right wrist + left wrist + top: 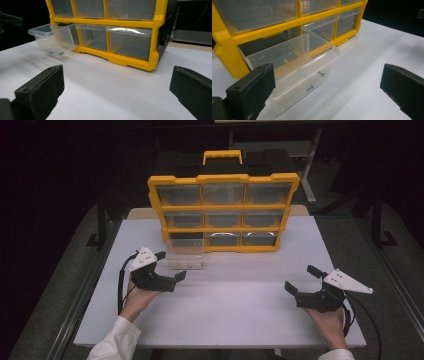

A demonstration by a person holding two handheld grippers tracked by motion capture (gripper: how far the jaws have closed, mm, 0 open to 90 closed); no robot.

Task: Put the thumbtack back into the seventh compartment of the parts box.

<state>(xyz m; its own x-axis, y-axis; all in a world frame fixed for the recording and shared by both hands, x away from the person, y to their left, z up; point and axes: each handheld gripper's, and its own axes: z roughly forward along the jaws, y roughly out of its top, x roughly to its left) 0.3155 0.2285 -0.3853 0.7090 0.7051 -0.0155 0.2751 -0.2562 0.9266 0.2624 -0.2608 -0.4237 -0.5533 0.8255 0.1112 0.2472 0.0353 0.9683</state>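
A yellow organizer (223, 212) is set at the far side of the desk (225, 310). Its bottom-left drawer (185, 255) is pulled out, two pins (310, 87) seen inside. Both hand-held grippers, left (169, 266) and right (300, 279), are held wide and empty.

A lab or workshop-like recording space is suggested. A plain white desk (225, 310) is set on a dark floor, with the surroundings kept unlit and black. At the desk's 12 o'clock side a yellow small-parts organiser (223, 212) with clear drawers is stood, the kind used for hardware; blue pushpins (310, 88) are seen in its pulled-out drawer (297, 75). Metal frame legs (309, 175) of other furniture are made out in the dimness at about 1 o'clock, and white sleeves (116, 342) are worn by the person.
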